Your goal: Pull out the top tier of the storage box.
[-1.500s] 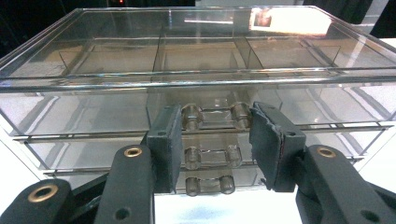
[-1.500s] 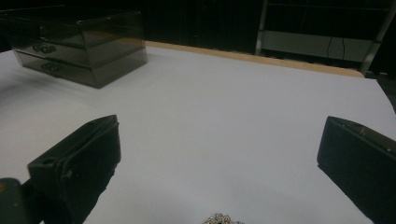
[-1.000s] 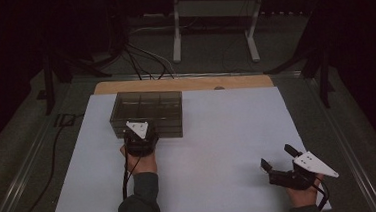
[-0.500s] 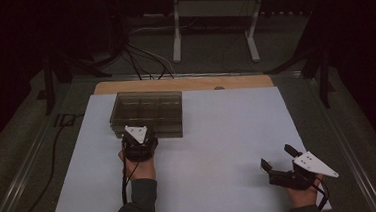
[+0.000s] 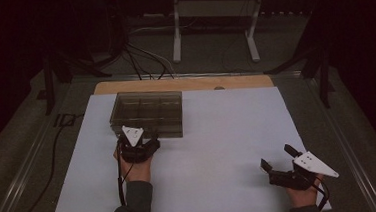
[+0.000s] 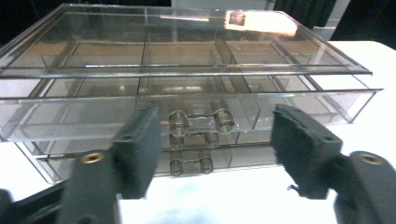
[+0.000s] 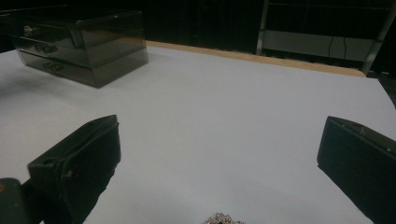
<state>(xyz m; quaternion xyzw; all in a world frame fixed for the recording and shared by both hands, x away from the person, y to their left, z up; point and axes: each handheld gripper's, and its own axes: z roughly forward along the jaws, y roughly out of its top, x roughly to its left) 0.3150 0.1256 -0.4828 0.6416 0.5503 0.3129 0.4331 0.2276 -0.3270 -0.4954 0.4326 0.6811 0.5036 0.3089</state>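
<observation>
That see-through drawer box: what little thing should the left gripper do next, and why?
Probably draw back a little. The left gripper has just been opening; its jaws stand apart beside the upper drawer's handle without pinching it, and that drawer already sticks out of the drawer box.

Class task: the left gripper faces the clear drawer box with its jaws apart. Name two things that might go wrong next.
1. The left gripper has just been opening; nothing presses its pads, so closing off-centre may miss the small drawer handle.
2. Pulling may drag the clear drawer box across the white sheet.
</observation>
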